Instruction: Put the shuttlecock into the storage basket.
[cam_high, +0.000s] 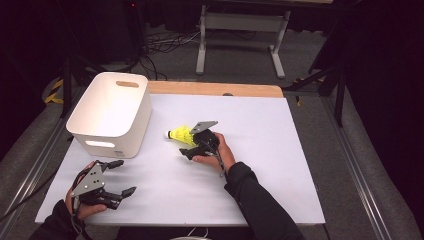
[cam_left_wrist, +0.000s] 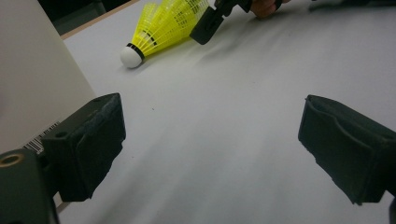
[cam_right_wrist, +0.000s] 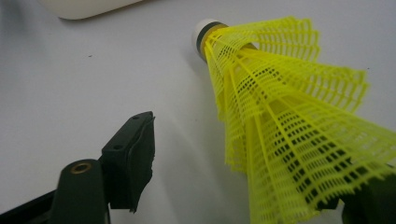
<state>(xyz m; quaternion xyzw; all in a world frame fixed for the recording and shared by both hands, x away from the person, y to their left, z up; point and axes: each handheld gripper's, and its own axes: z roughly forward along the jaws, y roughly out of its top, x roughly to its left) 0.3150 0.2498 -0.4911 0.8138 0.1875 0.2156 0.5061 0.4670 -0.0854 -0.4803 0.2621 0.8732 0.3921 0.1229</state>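
Overhead, white table (cam_high: 260, 165), dark room.

A tub (cam_high: 111, 112) stands on the table (cam_high: 260, 150) at its far left corner. A shuttlecock (cam_high: 180, 134) lies on its side near the table's middle, just right of the tub, cork end toward it. The right gripper (cam_high: 192, 145) sits at the shuttlecock's skirt. The left gripper (cam_high: 121, 177) is near the front left edge, before the tub.

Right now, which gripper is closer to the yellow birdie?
Right. The right gripper is at the birdie's skirt, open around it. The left gripper sits open near the table's front-left corner, well away from it.
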